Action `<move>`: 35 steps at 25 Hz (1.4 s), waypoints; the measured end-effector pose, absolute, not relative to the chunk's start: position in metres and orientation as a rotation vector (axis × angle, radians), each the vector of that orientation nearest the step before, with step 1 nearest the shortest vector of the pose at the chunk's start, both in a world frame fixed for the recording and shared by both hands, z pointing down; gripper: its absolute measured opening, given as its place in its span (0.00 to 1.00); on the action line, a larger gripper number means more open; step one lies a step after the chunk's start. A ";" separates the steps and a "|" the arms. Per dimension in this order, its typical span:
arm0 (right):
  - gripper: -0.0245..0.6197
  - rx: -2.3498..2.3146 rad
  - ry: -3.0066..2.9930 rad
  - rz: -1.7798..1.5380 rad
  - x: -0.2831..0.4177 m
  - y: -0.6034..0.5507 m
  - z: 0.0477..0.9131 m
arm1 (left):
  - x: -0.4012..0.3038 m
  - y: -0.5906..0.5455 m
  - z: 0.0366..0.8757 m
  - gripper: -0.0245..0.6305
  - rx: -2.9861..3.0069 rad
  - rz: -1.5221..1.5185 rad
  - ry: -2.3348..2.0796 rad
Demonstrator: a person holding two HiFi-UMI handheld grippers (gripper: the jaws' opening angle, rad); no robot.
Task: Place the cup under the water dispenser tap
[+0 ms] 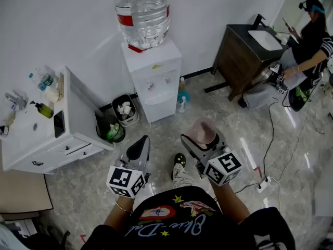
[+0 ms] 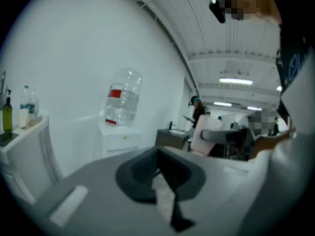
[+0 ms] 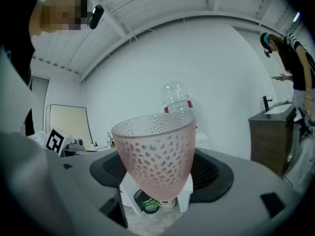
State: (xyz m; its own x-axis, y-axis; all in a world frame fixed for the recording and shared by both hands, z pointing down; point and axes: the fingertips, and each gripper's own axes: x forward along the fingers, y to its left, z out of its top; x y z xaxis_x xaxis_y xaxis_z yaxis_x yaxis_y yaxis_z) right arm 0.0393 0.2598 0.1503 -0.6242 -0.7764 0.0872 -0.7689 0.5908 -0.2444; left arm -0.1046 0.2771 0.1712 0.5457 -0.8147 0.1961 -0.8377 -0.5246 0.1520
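Between the wide-spread dark jaws of the right gripper [image 1: 203, 139] sits one frosted pink cup [image 3: 155, 154]. It is tapered, dimpled all over and upright, with the ribbed pads clamped on its sides. It is held well apart from the single boxy white water dispenser [image 1: 154, 82], which carries one clear ribbed plastic bottle [image 1: 143, 12] with a red label. The left gripper [image 1: 142, 146] has its smooth grey jaws closed together on nothing. Two dark bins [image 1: 136, 112] stand just beside the dispenser.

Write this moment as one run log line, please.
right hand-held gripper: shut on pink dimpled cup | left hand-held gripper: shut, empty | water dispenser: ahead, cup not yet under it
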 end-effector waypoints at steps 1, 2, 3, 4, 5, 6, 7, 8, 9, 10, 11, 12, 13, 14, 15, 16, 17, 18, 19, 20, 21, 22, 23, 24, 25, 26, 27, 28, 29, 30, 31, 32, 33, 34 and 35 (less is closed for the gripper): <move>0.59 -1.353 2.809 -0.368 0.046 0.242 0.154 | -0.098 0.258 0.171 0.02 2.556 0.150 -1.391; 0.59 -1.358 2.841 -0.338 0.053 0.225 0.159 | -0.090 0.240 0.169 0.02 2.560 0.150 -1.392; 0.59 -1.361 2.868 -0.322 0.061 0.208 0.163 | -0.082 0.223 0.167 0.02 2.567 0.144 -1.391; 0.60 -1.362 2.889 -0.322 0.068 0.193 0.168 | -0.074 0.208 0.163 0.02 2.582 0.134 -1.391; 0.59 -1.359 2.905 -0.333 0.075 0.179 0.173 | -0.067 0.193 0.159 0.02 2.601 0.126 -1.395; 0.60 -1.353 2.916 -0.347 0.080 0.164 0.177 | -0.062 0.177 0.157 0.02 2.615 0.123 -1.407; 0.59 -1.346 2.924 -0.360 0.082 0.150 0.182 | -0.061 0.160 0.157 0.02 2.612 0.129 -1.429; 0.59 -1.340 2.932 -0.370 0.084 0.135 0.187 | -0.062 0.143 0.158 0.02 2.590 0.135 -1.460; 0.60 -1.336 2.939 -0.377 0.086 0.120 0.192 | -0.064 0.127 0.160 0.02 2.555 0.130 -1.495; 0.59 -1.332 2.949 -0.382 0.087 0.107 0.199 | -0.067 0.113 0.162 0.02 2.517 0.112 -1.528; 0.59 -1.320 2.961 -0.388 0.087 0.094 0.206 | -0.070 0.102 0.165 0.02 2.484 0.089 -1.550; 0.59 -1.291 2.977 -0.391 0.084 0.084 0.214 | -0.073 0.095 0.170 0.02 2.456 0.072 -1.562; 0.59 -1.244 2.994 -0.387 0.078 0.076 0.220 | -0.076 0.089 0.178 0.02 2.432 0.067 -1.566; 0.59 -1.190 3.011 -0.377 0.071 0.069 0.226 | -0.080 0.085 0.189 0.02 2.410 0.076 -1.566; 0.59 -1.149 3.027 -0.366 0.063 0.061 0.235 | -0.083 0.079 0.203 0.02 2.390 0.096 -1.562; 0.59 -1.131 3.044 -0.370 0.056 0.051 0.248 | -0.085 0.074 0.221 0.02 2.368 0.122 -1.553; 0.59 -1.136 3.057 -0.398 0.051 0.041 0.265 | -0.087 0.070 0.241 0.02 2.341 0.150 -1.544; 0.59 -1.157 3.062 -0.447 0.047 0.031 0.285 | -0.089 0.069 0.263 0.02 2.308 0.176 -1.537; 0.59 -1.181 3.055 -0.496 0.045 0.022 0.307 | -0.092 0.069 0.284 0.02 2.271 0.194 -1.533; 0.59 -1.202 3.042 -0.533 0.042 0.012 0.329 | -0.094 0.070 0.303 0.02 2.234 0.205 -1.530; 0.59 -1.224 3.027 -0.556 0.038 0.001 0.350 | -0.097 0.069 0.322 0.02 2.203 0.208 -1.525; 0.59 -1.251 3.016 -0.565 0.033 -0.010 0.370 | -0.100 0.068 0.339 0.02 2.179 0.210 -1.518; 0.60 -1.280 3.008 -0.561 0.027 -0.022 0.389 | -0.104 0.066 0.355 0.02 2.165 0.214 -1.513; 0.60 -1.305 3.005 -0.551 0.021 -0.035 0.407 | -0.108 0.062 0.368 0.02 2.157 0.217 -1.513; 0.59 -1.323 3.007 -0.545 0.015 -0.048 0.426 | -0.111 0.057 0.379 0.02 2.152 0.217 -1.519; 0.59 -1.341 3.005 -0.554 0.011 -0.062 0.445 | -0.113 0.052 0.388 0.02 2.148 0.210 -1.528; 0.59 -1.369 2.992 -0.576 0.010 -0.076 0.463 | -0.113 0.046 0.394 0.02 2.145 0.198 -1.534; 0.60 -1.413 2.966 -0.601 0.011 -0.089 0.480 | -0.113 0.040 0.398 0.02 2.144 0.182 -1.535; 0.59 -1.461 2.940 -0.617 0.013 -0.101 0.496 | -0.113 0.036 0.403 0.02 2.139 0.168 -1.532; 0.59 -1.501 2.925 -0.620 0.013 -0.111 0.510 | -0.112 0.034 0.411 0.02 2.130 0.161 -1.525; 0.59 -1.526 2.924 -0.609 0.012 -0.120 0.522 | -0.111 0.034 0.419 0.02 2.119 0.158 -1.513; 0.59 -1.538 2.934 -0.589 0.008 -0.128 0.534 | -0.109 0.033 0.428 0.02 2.107 0.157 -1.500; 0.59 -1.543 2.949 -0.565 0.004 -0.135 0.544 | -0.108 0.033 0.437 0.02 2.096 0.158 -1.485; 0.59 -1.550 2.962 -0.543 0.001 -0.141 0.555 | -0.106 0.034 0.444 0.02 2.086 0.161 -1.472; 0.59 -1.562 2.971 -0.524 -0.001 -0.145 0.564 | -0.105 0.035 0.451 0.02 2.075 0.171 -1.462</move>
State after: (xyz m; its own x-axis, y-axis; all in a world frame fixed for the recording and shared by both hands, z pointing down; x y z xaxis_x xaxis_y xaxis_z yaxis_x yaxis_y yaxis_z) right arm -0.0008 -0.1453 0.5641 -0.5515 -0.7521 0.3607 -0.8302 0.5371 -0.1494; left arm -0.1049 0.0347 0.4509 0.3889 -0.8184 0.4232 -0.8938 -0.2237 0.3887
